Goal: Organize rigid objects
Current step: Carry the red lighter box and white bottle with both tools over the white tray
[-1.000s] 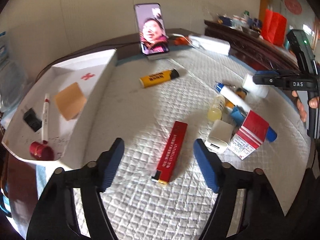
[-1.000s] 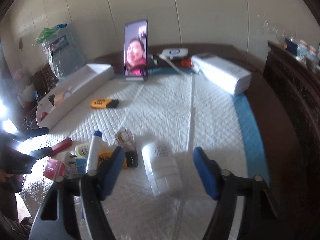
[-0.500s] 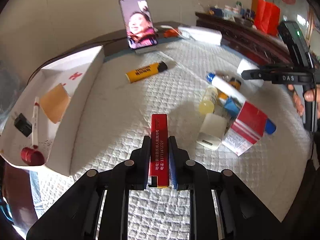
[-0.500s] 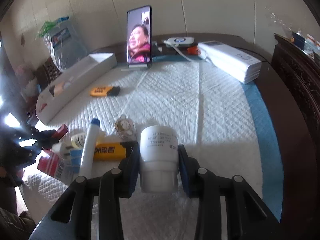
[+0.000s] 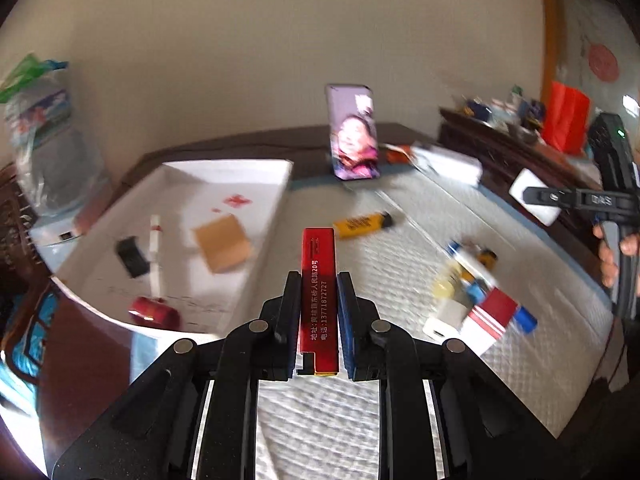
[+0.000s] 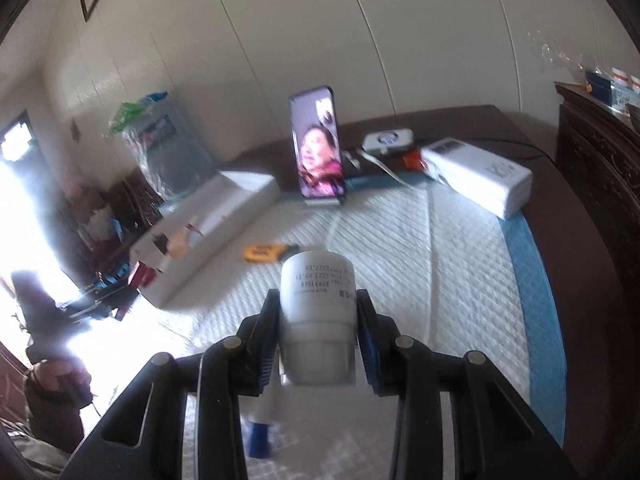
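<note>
My left gripper (image 5: 318, 312) is shut on a long red box (image 5: 318, 280) with white print and holds it above the quilted mat, just right of the white tray (image 5: 256, 256). My right gripper (image 6: 317, 332) is shut on a white pill bottle (image 6: 318, 312) and holds it lifted over the mat. The right gripper also shows in the left wrist view (image 5: 532, 196), still holding the bottle. The tray (image 6: 240, 200) lies at the left of the right wrist view. In it are a tan pad (image 5: 222, 244), a pen (image 5: 154, 256), a black block (image 5: 132, 256) and a red cap (image 5: 154, 312).
A yellow lighter (image 5: 362, 224) lies mid-mat. A pile of small items (image 5: 476, 300) sits at the right, with a red-and-white box and a white charger. A phone (image 5: 354, 136) stands at the back. A white box (image 6: 480, 174) lies back right. Dark wooden furniture borders the right.
Both grippers closed from open, the left on the red box, the right on the white bottle. Both have since lifted their objects off the mat, the left swinging toward the tray.
</note>
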A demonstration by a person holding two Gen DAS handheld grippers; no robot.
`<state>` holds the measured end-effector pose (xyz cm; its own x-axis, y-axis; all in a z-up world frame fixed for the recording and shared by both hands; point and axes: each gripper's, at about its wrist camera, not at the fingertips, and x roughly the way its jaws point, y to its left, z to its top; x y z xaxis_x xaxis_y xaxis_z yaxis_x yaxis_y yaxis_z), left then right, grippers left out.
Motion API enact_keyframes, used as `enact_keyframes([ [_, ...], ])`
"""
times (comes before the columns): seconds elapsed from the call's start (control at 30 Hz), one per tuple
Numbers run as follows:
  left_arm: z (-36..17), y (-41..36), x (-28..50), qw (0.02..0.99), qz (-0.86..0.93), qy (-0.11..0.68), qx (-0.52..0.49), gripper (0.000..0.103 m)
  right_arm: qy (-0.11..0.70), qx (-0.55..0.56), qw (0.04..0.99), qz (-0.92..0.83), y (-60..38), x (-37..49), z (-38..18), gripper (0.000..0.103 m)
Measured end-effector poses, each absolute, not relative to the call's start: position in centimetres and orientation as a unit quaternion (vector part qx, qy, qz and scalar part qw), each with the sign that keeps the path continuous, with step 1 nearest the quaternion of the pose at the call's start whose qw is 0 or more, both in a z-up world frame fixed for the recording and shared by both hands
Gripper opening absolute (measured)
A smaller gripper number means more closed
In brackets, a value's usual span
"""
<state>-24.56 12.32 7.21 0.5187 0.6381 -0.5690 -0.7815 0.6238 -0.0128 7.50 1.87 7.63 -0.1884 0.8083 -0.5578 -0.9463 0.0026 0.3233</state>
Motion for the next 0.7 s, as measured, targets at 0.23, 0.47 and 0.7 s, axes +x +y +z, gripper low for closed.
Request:
enact_keyframes([
  [0.23,8.7,13.1,-27.1,0.841,0.468,0.234,-0.135,0.016,0.301,-0.092,0.609,0.728,2.7,5.8,10.7,0.036],
  [0.47,8.9,13.1,-28.3,0.834,0.487,0.218,-0.143,0.017,0.281,-0.085,0.596,0.747,3.0,4.1,12.2,0.036],
  [0.7,9.4,12.9,-29.3,0.829,0.501,0.199,-0.148,0.017,0.267,-0.088,0.581,0.764,3.5,2.4,13.3,0.036],
])
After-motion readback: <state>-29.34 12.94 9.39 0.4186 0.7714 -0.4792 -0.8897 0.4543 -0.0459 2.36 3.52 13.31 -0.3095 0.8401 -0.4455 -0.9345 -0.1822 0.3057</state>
